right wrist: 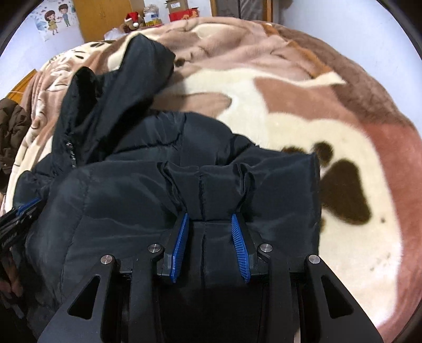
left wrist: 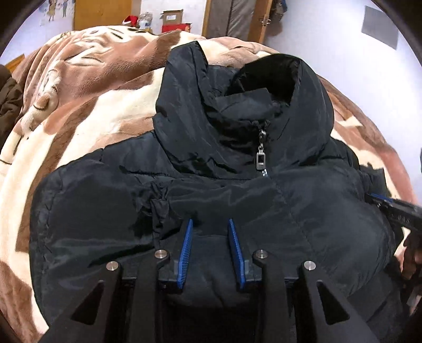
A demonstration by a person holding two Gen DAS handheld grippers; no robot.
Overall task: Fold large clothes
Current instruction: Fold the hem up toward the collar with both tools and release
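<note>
A black padded jacket [left wrist: 211, 163] is lying front-up on a brown and cream fleece blanket [left wrist: 87, 105], filling the centre and lower half of the left wrist view. Its hood [left wrist: 269, 79] is standing open toward the top centre, and the silver zip pull [left wrist: 260, 158] is hanging just below the collar.

The left gripper [left wrist: 210, 224] is sitting at the bottom centre of its view with its blue pads [left wrist: 184, 253] standing partly apart; jacket cloth is lying between them, but they are not pinching it.

In the right wrist view, the right gripper [right wrist: 209, 217] is clamping a bunched fold of the jacket [right wrist: 132, 200] at lower centre, the cloth puckering just above both pads [right wrist: 241, 250]. The blanket [right wrist: 303, 126] is spreading across the right half of that frame, with a dark paw-print pattern [right wrist: 343, 190] at centre right.

A cartoon poster [right wrist: 54, 19] is hanging at the upper left.
</note>
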